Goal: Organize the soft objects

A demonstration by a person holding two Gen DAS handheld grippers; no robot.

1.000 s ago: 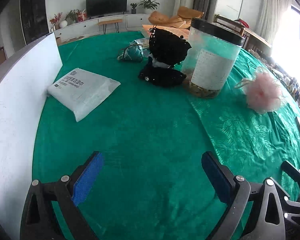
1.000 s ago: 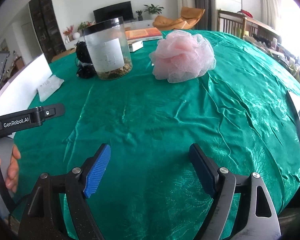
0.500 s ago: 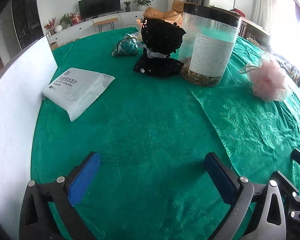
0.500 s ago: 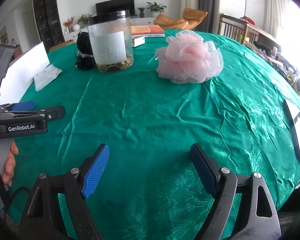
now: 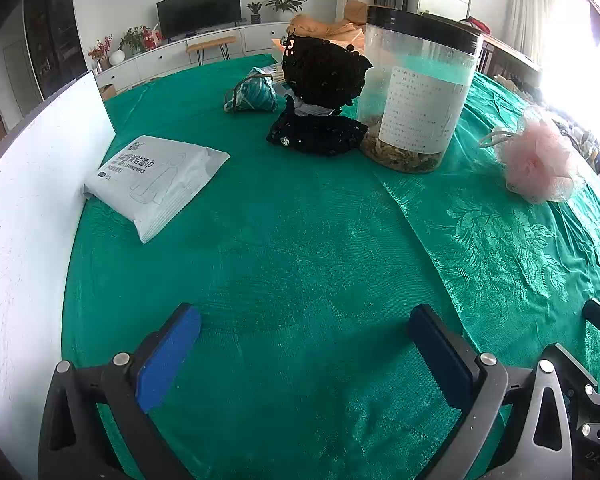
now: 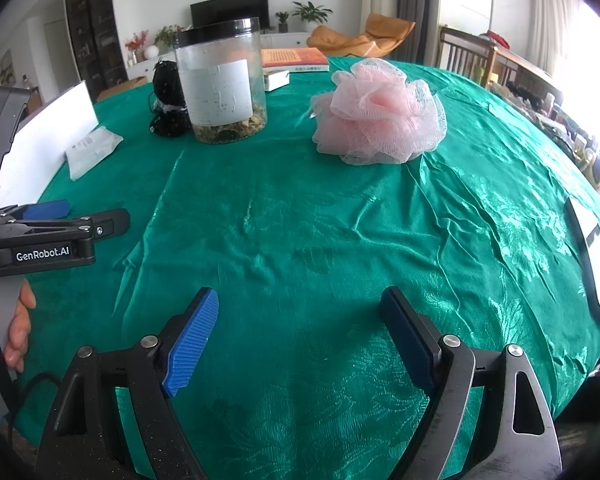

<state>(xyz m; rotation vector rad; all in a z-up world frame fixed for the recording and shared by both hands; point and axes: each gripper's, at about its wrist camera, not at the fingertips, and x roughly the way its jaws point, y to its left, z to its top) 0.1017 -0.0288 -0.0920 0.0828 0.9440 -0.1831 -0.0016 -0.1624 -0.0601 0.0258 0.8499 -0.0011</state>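
Note:
A pink mesh bath puff (image 6: 380, 114) lies on the green tablecloth (image 6: 300, 240), ahead of my right gripper (image 6: 300, 332), which is open and empty. It also shows in the left wrist view (image 5: 538, 162) at the right. A black knitted doll (image 5: 320, 92), a teal pouch (image 5: 254, 92) and a white wipes pack (image 5: 156, 182) lie ahead of my left gripper (image 5: 304, 344), which is open and empty above the cloth.
A clear jar with a black lid (image 5: 416, 92) stands beside the doll. A white board (image 5: 24, 208) stands along the table's left edge. A book (image 6: 294, 60) lies at the far side. A flat white card (image 6: 596, 256) lies at the right edge.
Both grippers have shifted slightly over the table and stay open. The left gripper now reaches further into the right wrist view. No object has moved.

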